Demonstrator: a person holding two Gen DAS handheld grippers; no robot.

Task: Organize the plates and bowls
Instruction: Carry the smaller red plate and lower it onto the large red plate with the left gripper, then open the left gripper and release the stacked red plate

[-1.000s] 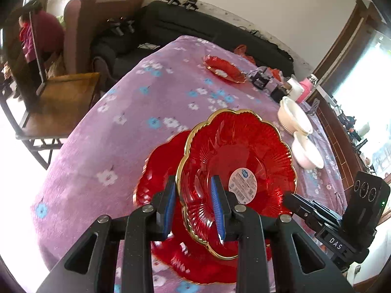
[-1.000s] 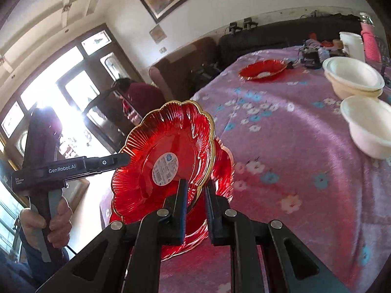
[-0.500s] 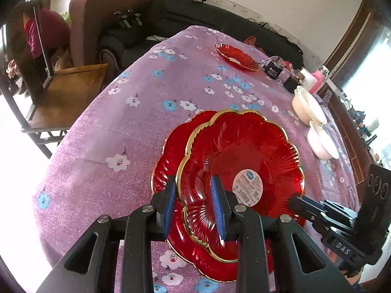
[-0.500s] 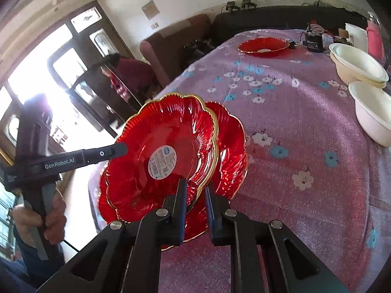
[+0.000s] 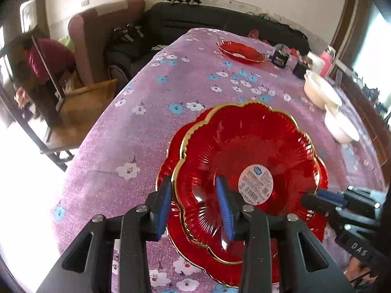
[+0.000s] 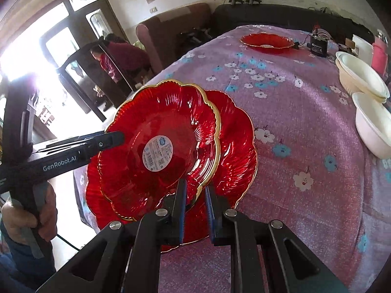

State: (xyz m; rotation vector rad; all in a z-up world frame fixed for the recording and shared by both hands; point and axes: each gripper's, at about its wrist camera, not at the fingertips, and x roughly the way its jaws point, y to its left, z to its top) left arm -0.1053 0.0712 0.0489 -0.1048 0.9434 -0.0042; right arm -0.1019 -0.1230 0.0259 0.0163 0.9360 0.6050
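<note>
A: What carries everything?

B: A surface under a purple cloth with white and blue flowers, filling the middle of both views. Behind it, along the top of the frame, stand a black sofa and a brown armchair against a pale wall. At the left, a person in a dark red top bends near a bright doorway.

A: How many plates?

B: Three red, gold-rimmed scalloped plates. The top plate, with a round white label, sits partly over a second plate at lower centre. A third plate lies well apart at the upper right of the surface.

A: And bowls?

B: Three cream bowls at the right edge: two nested as a stack, and a single bowl just below it in the frame.

A: The tools?

B: The left hand-held gripper has just been spreading; its blue pads straddle the top plate's near rim without pressing. The right hand-held gripper is pinching that plate's opposite rim.
</note>
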